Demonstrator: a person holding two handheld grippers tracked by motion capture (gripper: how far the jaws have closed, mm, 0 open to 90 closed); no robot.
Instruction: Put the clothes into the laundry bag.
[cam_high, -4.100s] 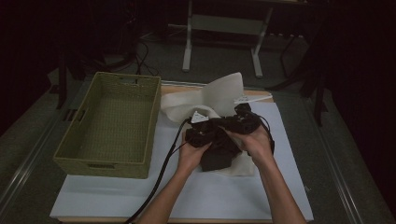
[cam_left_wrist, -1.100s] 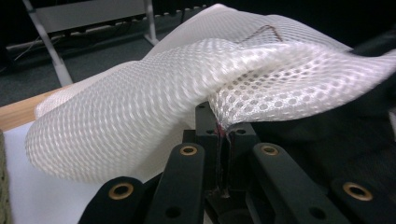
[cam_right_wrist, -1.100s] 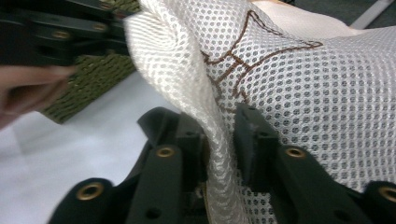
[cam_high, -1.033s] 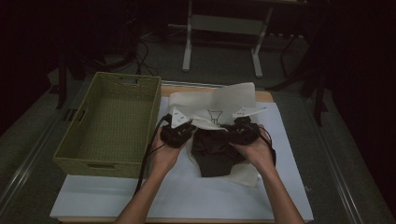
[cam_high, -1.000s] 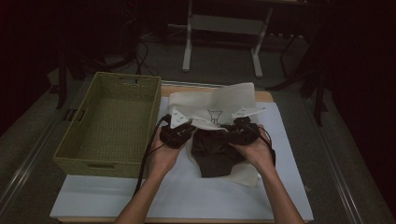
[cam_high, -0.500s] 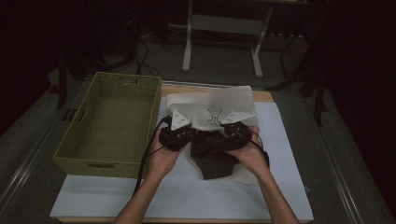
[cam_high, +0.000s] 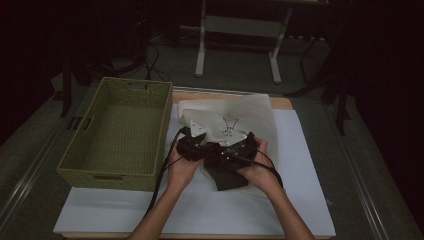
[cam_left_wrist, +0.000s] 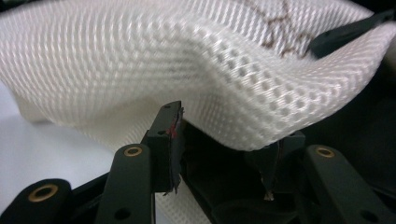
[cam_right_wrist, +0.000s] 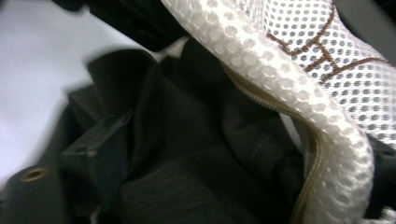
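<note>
Between both parted tongs (cam_high: 216, 142), white mesh bag (cam_high: 235, 117) over dark cloth (cam_high: 231, 176).

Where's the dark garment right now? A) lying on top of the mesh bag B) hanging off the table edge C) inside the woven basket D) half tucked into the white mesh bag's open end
D: the dark garment sticks out from under the white mesh bag's open edge, beside the basket that holds nothing.

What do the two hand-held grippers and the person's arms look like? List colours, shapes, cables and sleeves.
Both grippers are black and blocky. The left gripper carries a grey three-cornered plate on top; the right gripper has a pale patch on top. In the left gripper view the jaws are flat black bars with brass-coloured rivets and a trace of red on one pad. Thin black cables trail back from both. The forearms are bare, no sleeves in view.
</note>
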